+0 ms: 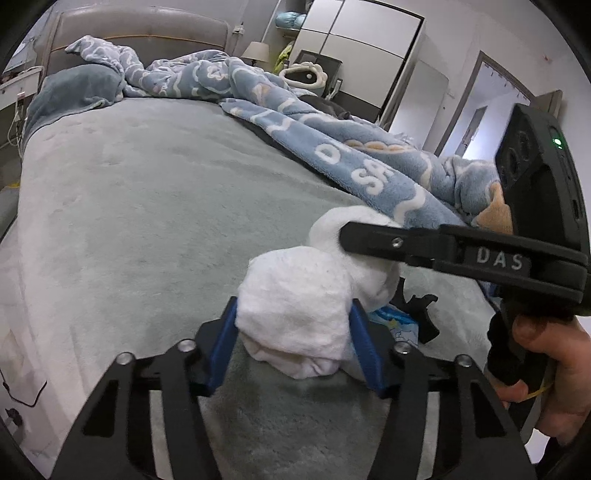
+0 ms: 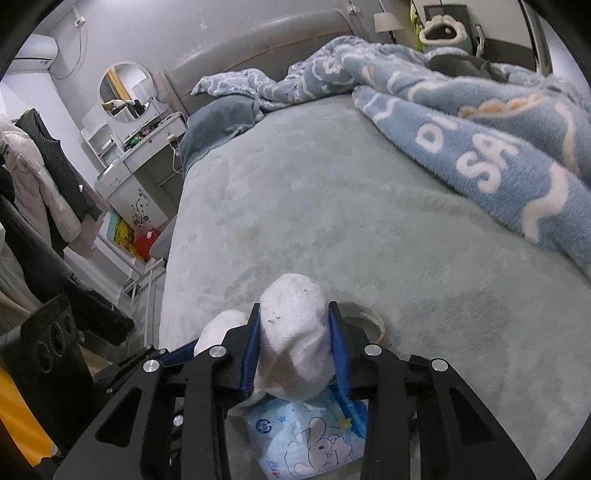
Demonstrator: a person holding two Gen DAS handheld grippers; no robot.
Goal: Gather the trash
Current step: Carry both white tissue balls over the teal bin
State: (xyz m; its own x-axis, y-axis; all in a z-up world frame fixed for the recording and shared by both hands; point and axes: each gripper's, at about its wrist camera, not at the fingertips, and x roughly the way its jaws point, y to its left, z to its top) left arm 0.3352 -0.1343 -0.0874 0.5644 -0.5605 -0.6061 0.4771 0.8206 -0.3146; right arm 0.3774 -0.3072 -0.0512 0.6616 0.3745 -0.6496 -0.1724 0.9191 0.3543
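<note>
The white socks (image 1: 295, 314) are soft, nubbly knitted cloth, faintly soiled. The bed cover (image 1: 147, 203) is matt, short-piled plush; the blue blanket (image 2: 498, 147), at two o'clock, is fluffier fleece. The tissue packet (image 2: 306, 443) is glossy printed plastic. The headboard (image 1: 140, 33) looks like smooth leather.

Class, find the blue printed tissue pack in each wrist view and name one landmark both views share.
Left wrist view: the tissue pack peeks out lower right of centre, behind the white wad and the pad beside it.
Right wrist view: the tissue pack lies at bottom centre, on the bed, below the white wad.
Shared landmark: blue lettered blanket.
</note>
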